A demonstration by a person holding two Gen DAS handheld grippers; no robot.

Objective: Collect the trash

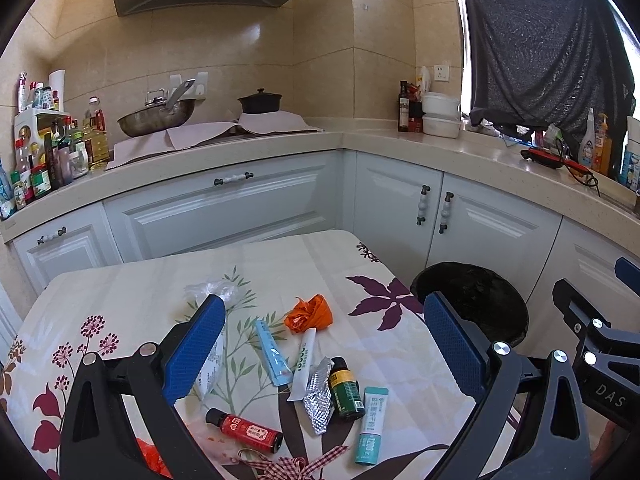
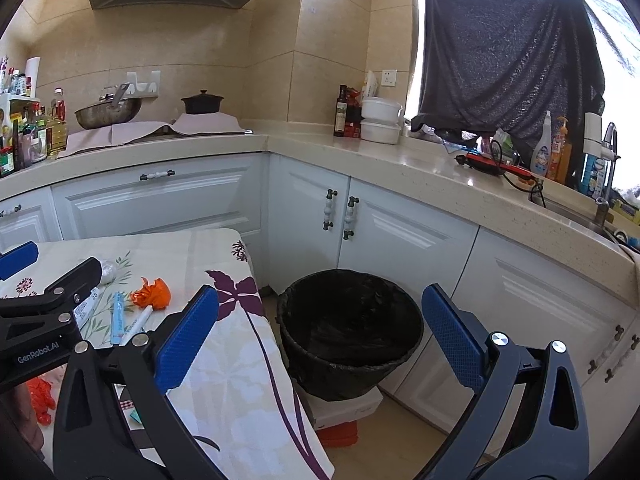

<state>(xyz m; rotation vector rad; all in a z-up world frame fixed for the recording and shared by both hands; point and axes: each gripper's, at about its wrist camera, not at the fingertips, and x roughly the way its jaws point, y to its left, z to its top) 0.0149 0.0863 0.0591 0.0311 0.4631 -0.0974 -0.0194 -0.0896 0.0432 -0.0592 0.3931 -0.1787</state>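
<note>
the left gripper [image 1: 324, 344] is held above a small table [image 1: 120, 300] covered by a floral cloth, its blue fingers [image 1: 196, 354] spread wide with nothing between them. the right gripper [image 2: 320, 340] is held past the table's right edge, over the floor, and its jaws are likewise spread wide and empty; between them the black-lined trash bin [image 2: 348, 320] is framed, standing on a low white box [image 2: 352, 406] just beside the table and in front of the white cabinets [image 2: 400, 232].

the trash is scattered over the near half of the cloth. a crumpled orange wrapper [image 1: 310, 314] lies near the middle, with a light blue sachet [image 1: 273, 354] and a white tube [image 1: 303, 364] just below it, side by side. a silver blister pack [image 1: 319, 398] lies touching a small dark green bottle [image 1: 345, 390], and a teal and white tube [image 1: 372, 424] is seen just to the right of that bottle. a red bottle [image 1: 246, 430] with a black cap lies on its side nearer the front edge. a clear plastic bag [image 1: 212, 292] is partly hidden behind the left finger. a checked ribbon [image 1: 292, 466] and an orange scrap [image 1: 152, 458] are seen at the bottom edge, partly cut off.

behind, a wok [image 1: 156, 116] and a dark pot [image 1: 260, 102] are set on the counter.
</note>
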